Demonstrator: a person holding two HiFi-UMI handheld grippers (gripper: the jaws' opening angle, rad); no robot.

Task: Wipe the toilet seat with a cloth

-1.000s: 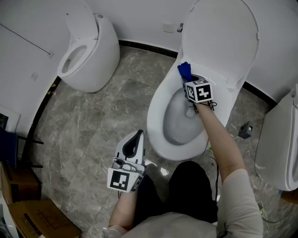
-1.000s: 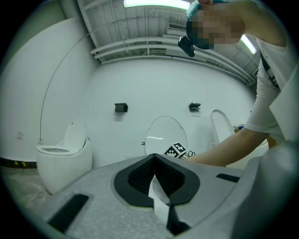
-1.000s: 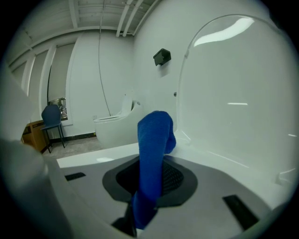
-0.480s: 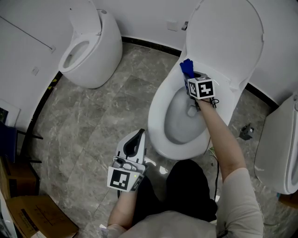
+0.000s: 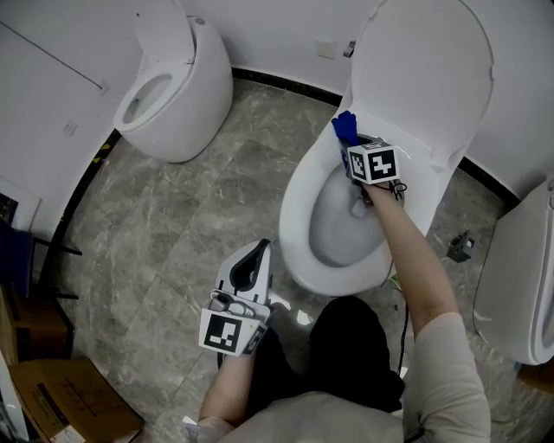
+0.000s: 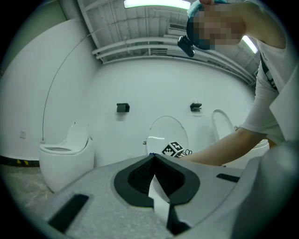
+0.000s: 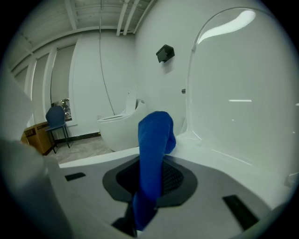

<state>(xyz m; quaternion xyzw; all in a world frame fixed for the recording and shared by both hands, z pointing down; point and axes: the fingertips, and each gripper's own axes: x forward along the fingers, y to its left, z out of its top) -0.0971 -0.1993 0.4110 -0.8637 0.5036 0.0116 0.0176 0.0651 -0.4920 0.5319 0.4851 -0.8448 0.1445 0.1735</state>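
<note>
Little change: right hand-held gripper tight on blue cloth, left hand-held gripper together.

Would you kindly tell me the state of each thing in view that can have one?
toilet lid: raised.
blue cloth: clamped, bunched, at the rear of the seat.
right hand-held gripper: shut on the blue cloth.
left hand-held gripper: shut, empty, away from the toilet.
second toilet's lid: raised.
</note>
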